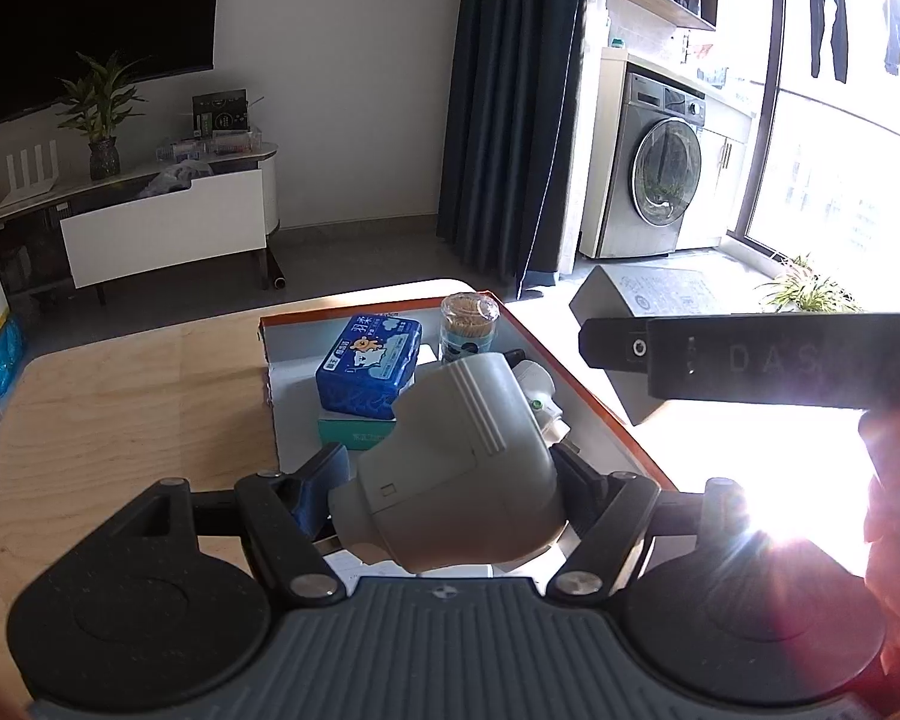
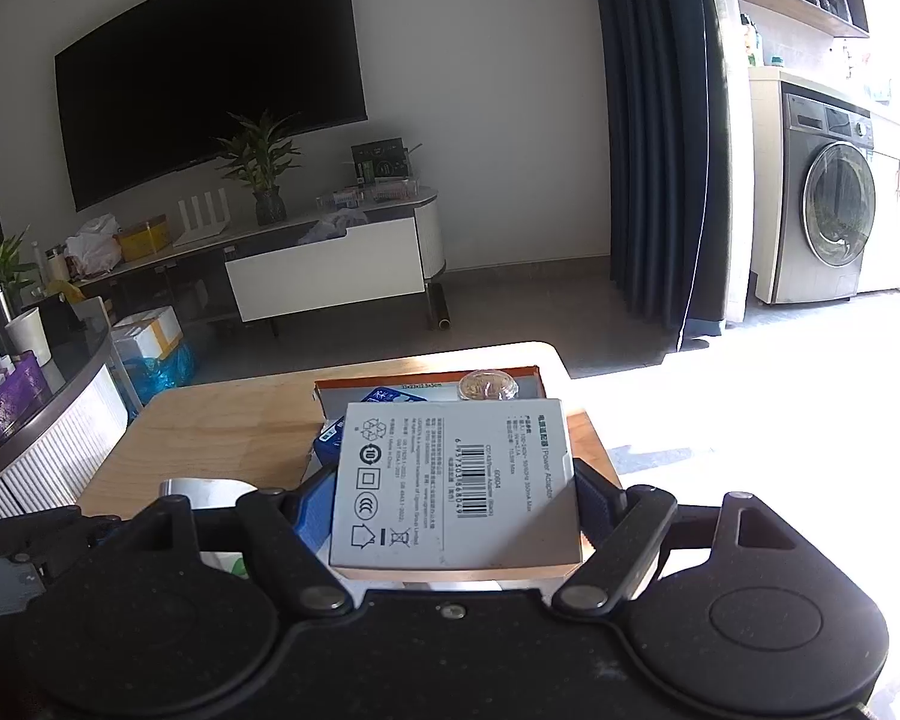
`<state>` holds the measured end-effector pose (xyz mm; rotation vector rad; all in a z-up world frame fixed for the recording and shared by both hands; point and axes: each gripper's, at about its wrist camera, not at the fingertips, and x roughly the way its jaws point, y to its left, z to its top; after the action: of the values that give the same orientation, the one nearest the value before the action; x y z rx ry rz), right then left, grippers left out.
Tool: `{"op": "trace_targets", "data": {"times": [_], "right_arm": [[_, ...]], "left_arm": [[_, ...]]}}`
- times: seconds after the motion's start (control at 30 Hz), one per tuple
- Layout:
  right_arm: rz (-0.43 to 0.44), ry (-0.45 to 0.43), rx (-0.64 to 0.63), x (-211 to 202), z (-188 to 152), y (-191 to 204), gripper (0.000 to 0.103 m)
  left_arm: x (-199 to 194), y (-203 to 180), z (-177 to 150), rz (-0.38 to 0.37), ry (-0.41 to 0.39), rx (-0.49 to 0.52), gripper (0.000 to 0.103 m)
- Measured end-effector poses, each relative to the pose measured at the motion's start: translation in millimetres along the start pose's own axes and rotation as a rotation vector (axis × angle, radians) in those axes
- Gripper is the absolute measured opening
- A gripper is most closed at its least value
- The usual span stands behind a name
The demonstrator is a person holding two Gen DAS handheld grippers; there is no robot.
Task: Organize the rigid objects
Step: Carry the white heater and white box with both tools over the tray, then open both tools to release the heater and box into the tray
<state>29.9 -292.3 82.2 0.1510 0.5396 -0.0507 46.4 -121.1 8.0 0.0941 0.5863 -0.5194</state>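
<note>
My left gripper (image 1: 450,474) is shut on a pale grey, rounded plastic device (image 1: 456,450), held tilted just above the near end of an orange-rimmed white tray (image 1: 576,372). In the tray lie a blue tissue pack (image 1: 369,369) on a teal box (image 1: 354,429), a toothpick jar (image 1: 469,324) and a white object (image 1: 537,387) partly hidden behind the device. My right gripper (image 2: 456,501) is shut on a white power adapter box (image 2: 456,480), barcode side up, hanging before the same tray (image 2: 528,373). From the left wrist view that box (image 1: 648,294) shows at the right.
The tray sits on a light wooden table (image 1: 120,396) whose left half is bare wood. A person's hand (image 1: 894,480) is at the right edge in strong sun glare. A round cluttered counter (image 2: 42,420) stands left of the table. Beyond are a TV cabinet and a washing machine.
</note>
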Motion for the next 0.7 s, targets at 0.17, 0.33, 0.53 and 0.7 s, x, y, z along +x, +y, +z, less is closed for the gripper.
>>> {"op": "trace_targets", "data": {"times": [0.17,0.33,0.53,0.7], "right_arm": [[-0.006,0.008,-0.007,7.6,3.4,-1.5,0.092],[-0.011,0.022,-0.005,18.6,4.4,-3.1,0.092],[-0.011,0.047,-0.012,33.2,5.6,-4.4,0.092],[-0.004,0.064,-0.019,48.2,9.3,-5.2,0.093]], "left_arm": [[3.4,-1.3,2.5,-0.009,0.007,0.0,0.074],[8.0,-1.6,3.6,-0.018,0.018,0.003,0.074],[16.5,-0.6,4.8,-0.027,0.036,0.003,0.074],[24.0,1.7,4.8,-0.036,0.05,-0.006,0.074]]}}
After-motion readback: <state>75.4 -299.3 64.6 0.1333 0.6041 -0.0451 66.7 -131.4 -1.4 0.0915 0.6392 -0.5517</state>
